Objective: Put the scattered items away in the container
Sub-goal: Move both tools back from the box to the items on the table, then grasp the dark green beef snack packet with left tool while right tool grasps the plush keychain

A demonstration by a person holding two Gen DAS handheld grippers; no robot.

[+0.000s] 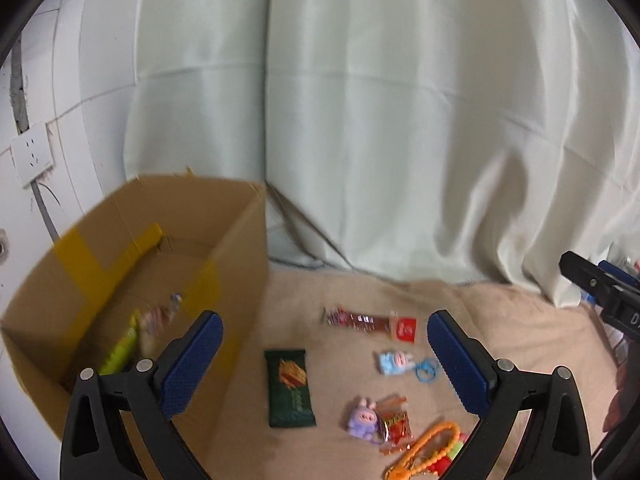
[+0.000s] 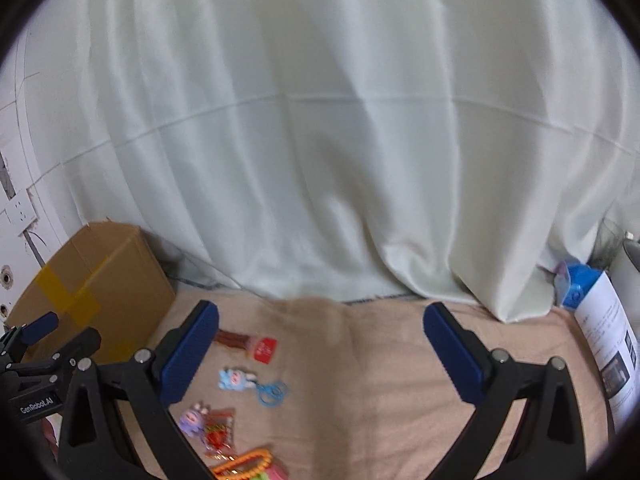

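An open cardboard box (image 1: 244, 264) stands at the left on a beige cloth (image 1: 352, 292), with snack packets (image 1: 132, 340) lying in it. Scattered to its right are a dark green packet (image 1: 290, 389), a long brown snack bar with a red end (image 1: 370, 322), a blue plush keyring (image 1: 394, 362), a purple plush keyring (image 1: 362, 418), a red-orange packet (image 1: 396, 426) and an orange bead string (image 1: 434, 446). My left gripper (image 1: 324, 334) hangs open above the box edge and the packets, holding nothing. My right gripper (image 2: 320, 324) is open too, over bare cloth, with the blue keyring (image 2: 236, 378) near its left finger.
A pale curtain (image 1: 380, 120) hangs behind the cloth. A white tiled wall with a socket (image 1: 32, 154) is at the left. A blue bottle (image 2: 578, 288) and a printed sheet (image 2: 608, 344) lie at the right edge. The box (image 2: 100, 280) sits against the wall.
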